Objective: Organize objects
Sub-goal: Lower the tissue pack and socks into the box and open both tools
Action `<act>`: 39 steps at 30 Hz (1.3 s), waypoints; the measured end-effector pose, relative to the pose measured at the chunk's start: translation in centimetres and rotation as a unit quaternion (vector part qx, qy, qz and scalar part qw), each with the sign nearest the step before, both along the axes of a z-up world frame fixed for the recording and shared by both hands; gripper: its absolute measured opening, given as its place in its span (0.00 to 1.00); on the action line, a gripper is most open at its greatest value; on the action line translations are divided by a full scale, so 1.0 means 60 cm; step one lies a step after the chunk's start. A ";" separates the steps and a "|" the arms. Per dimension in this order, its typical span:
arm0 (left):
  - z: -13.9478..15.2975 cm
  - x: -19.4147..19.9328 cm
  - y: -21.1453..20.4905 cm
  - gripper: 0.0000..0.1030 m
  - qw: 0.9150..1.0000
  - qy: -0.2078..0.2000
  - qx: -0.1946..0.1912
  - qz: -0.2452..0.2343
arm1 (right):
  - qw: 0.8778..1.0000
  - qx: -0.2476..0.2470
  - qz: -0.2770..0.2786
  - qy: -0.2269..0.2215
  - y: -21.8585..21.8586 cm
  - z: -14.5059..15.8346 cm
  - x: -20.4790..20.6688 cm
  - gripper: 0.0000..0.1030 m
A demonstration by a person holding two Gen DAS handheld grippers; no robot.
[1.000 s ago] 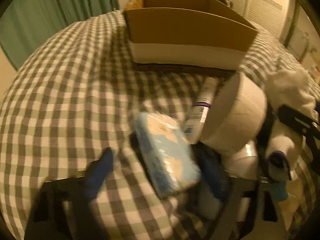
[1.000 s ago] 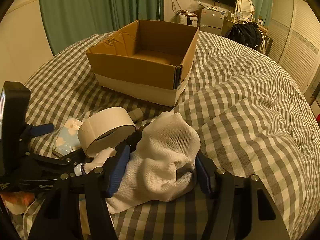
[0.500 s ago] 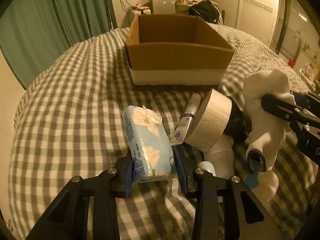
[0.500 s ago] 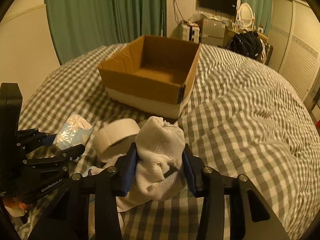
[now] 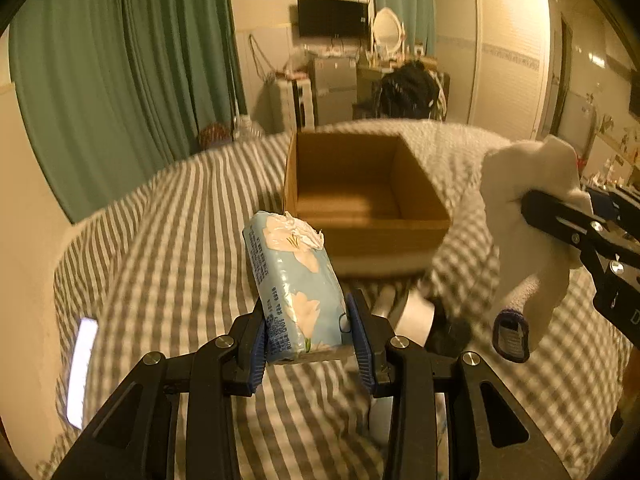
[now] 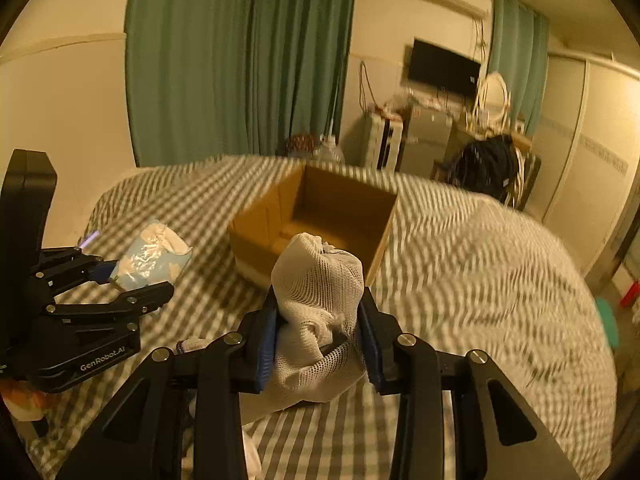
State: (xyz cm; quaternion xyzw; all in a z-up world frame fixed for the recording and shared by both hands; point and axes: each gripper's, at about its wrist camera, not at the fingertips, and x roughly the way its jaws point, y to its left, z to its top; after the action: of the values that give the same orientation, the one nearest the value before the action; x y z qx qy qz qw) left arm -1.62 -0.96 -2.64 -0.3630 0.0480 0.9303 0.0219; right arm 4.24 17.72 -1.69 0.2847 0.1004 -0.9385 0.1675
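- My left gripper [image 5: 308, 344] is clamped on the light blue tissue pack [image 5: 294, 284], lower centre of the left wrist view; the pack stands tilted up out of the blue pads [image 5: 362, 344].
- My right gripper [image 6: 318, 332] has its jaws closing, and the white mesh cloth [image 6: 320, 292] is squeezed between them, bulging above the pads at lower centre of the right wrist view.
- The open cardboard box [image 5: 360, 200] sits on the checked bedspread [image 5: 168, 240], just above centre in both views. I see nothing inside it.
- A white tape roll [image 5: 416, 314] lies on the bedspread right of centre in the left view, below the box.
- Green curtains [image 6: 240, 60] fill the upper left; a dark screen [image 6: 442, 68] hangs at upper right.
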 end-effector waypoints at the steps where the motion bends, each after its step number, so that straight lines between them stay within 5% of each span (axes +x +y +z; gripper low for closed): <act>1: 0.010 -0.012 0.001 0.36 1.000 0.006 -0.001 -0.001 | 1.000 0.000 0.002 0.010 -0.003 0.013 -0.004 0.34; 10: 0.082 -0.129 -0.004 0.36 0.998 0.048 0.029 -0.011 | 0.995 0.010 0.012 0.094 -0.034 0.111 -0.087 0.34; 17: 0.080 -0.269 -0.012 0.36 0.998 0.043 0.046 -0.018 | 0.997 0.003 0.005 0.072 -0.044 0.107 -0.231 0.34; 22: 0.014 -0.360 -0.009 0.36 0.998 0.002 0.042 -0.038 | 0.999 0.010 0.007 0.040 -0.063 0.061 -0.334 0.34; 32: -0.083 -0.394 0.012 0.36 0.996 -0.058 0.025 -0.069 | 0.998 0.001 0.006 -0.061 -0.048 -0.099 -0.443 0.34; 37: -0.095 -0.379 0.028 0.50 0.995 -0.060 0.024 -0.076 | 0.998 -0.028 0.016 -0.063 -0.028 -0.095 -0.426 0.46; 39: -0.094 -0.370 0.033 0.69 0.995 -0.057 0.025 -0.077 | 0.998 -0.033 0.014 -0.055 -0.024 -0.086 -0.418 0.57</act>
State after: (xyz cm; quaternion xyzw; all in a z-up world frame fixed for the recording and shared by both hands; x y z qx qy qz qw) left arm -23.85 1.00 -8.28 -0.4102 0.0509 0.9044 0.1054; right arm -20.82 16.30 -6.83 0.3290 0.0640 -0.9218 0.1948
